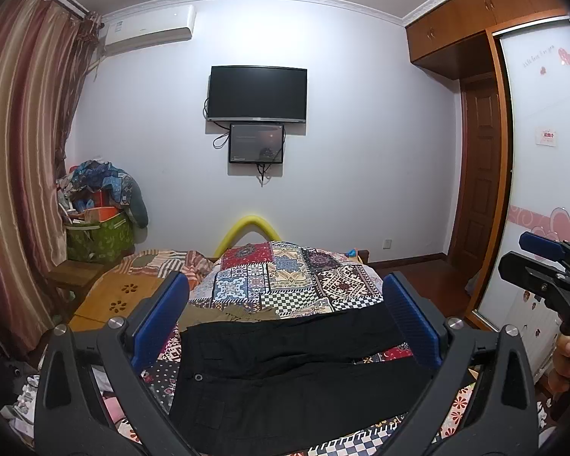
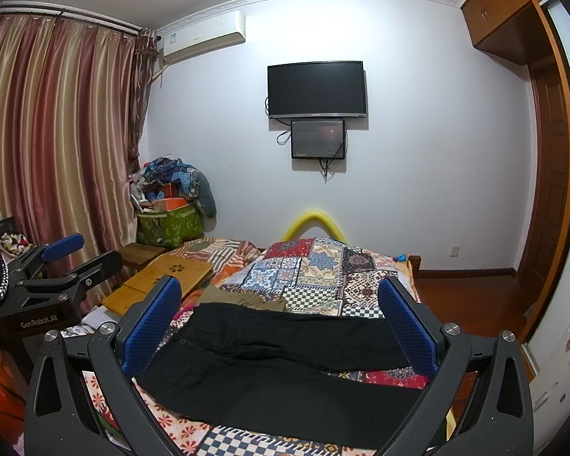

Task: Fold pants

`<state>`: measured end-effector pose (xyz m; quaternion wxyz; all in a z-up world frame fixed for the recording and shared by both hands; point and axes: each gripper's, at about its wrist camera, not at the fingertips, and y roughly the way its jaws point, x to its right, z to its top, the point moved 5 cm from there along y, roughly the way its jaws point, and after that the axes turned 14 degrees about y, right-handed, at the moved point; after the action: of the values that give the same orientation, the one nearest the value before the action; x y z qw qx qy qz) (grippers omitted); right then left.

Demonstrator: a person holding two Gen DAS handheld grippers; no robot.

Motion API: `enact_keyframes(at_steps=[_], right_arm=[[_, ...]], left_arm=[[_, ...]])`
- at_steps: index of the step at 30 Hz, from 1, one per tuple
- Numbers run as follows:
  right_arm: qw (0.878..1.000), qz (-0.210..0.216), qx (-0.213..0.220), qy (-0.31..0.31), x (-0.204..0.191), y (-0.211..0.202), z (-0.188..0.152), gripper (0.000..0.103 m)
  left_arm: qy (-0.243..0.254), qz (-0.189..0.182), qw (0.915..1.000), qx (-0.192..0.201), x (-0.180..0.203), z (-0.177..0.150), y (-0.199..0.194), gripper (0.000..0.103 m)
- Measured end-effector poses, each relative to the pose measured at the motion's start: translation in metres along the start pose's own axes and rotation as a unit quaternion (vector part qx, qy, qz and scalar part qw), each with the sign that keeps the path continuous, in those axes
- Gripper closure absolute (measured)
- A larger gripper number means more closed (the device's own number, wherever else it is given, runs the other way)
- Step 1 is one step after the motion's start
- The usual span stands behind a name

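Observation:
Black cargo pants (image 1: 285, 372) lie spread flat across the patterned bedspread (image 1: 285, 281), waist to the left, the two legs running right with a gap between them. They also show in the right wrist view (image 2: 285, 372). My left gripper (image 1: 285, 319) is open and empty, held above the pants. My right gripper (image 2: 281, 323) is open and empty, also above the pants. The right gripper shows at the right edge of the left wrist view (image 1: 543, 262); the left gripper shows at the left of the right wrist view (image 2: 68, 258).
An olive garment (image 2: 243, 296) lies just beyond the pants. A wooden lap tray (image 2: 159, 285) rests on the bed's left side. A green storage bag piled with clothes (image 2: 171, 224) stands by the curtain. A wardrobe (image 1: 543, 174) is at the right.

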<state>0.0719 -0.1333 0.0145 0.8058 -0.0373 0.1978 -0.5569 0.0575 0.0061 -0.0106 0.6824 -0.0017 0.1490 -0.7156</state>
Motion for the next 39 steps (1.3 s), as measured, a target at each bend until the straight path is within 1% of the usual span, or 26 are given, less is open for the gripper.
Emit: enact_keyframes(at_steps=[31, 35, 39], right_arm=[[1.000, 0.001, -0.002, 0.004, 0.002, 0.000, 0.000, 0.000], [1.000, -0.003, -0.004, 0.005, 0.005, 0.005, 0.000, 0.000], [1.000, -0.015, -0.012, 0.001, 0.016, 0.018, -0.003, 0.000]], left_arm=[[-0.001, -0.001, 1.0000, 0.000, 0.000, -0.003, 0.001, 0.000], [0.003, 0.002, 1.0000, -0.005, -0.001, -0.005, 0.007, 0.000], [0.012, 0.011, 0.9997, -0.019, -0.006, -0.013, 0.023, 0.000]])
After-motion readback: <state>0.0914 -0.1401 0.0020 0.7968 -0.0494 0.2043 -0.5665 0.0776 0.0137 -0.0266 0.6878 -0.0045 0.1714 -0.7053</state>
